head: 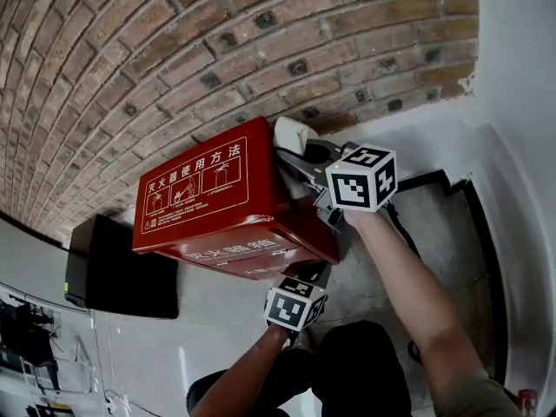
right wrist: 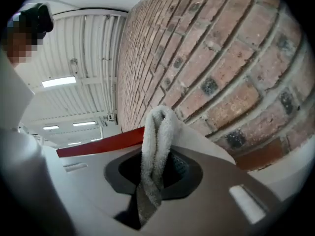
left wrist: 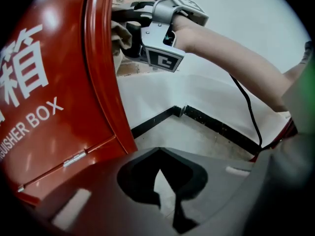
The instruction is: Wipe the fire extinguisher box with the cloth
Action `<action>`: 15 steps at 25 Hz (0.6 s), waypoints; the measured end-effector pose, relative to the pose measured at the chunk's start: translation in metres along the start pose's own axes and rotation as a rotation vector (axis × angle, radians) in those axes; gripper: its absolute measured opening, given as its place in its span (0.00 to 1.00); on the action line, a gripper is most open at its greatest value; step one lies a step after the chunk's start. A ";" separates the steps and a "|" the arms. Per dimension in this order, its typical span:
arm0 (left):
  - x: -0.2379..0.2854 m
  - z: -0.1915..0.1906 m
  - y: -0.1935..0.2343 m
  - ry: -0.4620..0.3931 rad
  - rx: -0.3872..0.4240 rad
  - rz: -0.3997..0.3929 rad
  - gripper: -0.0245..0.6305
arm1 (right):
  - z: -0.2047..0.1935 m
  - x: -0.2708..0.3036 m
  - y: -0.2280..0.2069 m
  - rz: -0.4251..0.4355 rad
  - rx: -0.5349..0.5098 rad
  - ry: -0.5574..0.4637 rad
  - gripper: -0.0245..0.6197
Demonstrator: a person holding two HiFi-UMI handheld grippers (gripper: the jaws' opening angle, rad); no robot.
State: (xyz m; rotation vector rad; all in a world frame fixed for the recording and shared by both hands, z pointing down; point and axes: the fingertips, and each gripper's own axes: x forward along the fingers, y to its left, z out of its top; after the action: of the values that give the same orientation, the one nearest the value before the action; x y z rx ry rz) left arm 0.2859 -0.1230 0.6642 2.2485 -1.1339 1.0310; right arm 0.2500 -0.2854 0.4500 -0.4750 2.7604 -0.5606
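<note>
Now your right gripper (right wrist: pixel 157 173) holds its fingers clamped on the white cloth (right wrist: pixel 156 141), up at the top right corner of the red fire extinguisher box (head: pixel 208 202). The box's long top edge runs leftward from those fingers along the brick wall (head: pixel 174 50). Your left gripper (left wrist: pixel 165 193), fingers closed and empty, sits lower, beside the box front. Whether the cloth touches the box is hidden behind the gripper.
</note>
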 end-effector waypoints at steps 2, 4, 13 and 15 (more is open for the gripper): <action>0.000 -0.001 0.001 0.004 -0.002 -0.005 0.04 | -0.007 0.003 -0.016 -0.031 0.033 0.002 0.16; 0.002 -0.002 0.002 0.004 -0.007 -0.009 0.04 | -0.020 0.003 -0.031 -0.064 0.065 0.021 0.16; 0.029 -0.025 0.004 0.041 -0.040 -0.045 0.04 | -0.127 -0.020 -0.082 -0.160 0.224 0.122 0.16; 0.036 -0.034 0.005 0.055 -0.050 -0.055 0.04 | -0.151 -0.027 -0.090 -0.173 0.261 0.132 0.16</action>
State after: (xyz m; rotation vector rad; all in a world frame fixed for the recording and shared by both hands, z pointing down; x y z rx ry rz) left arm 0.2816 -0.1225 0.7140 2.1864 -1.0581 1.0248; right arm 0.2467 -0.3046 0.6266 -0.6376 2.7275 -1.0121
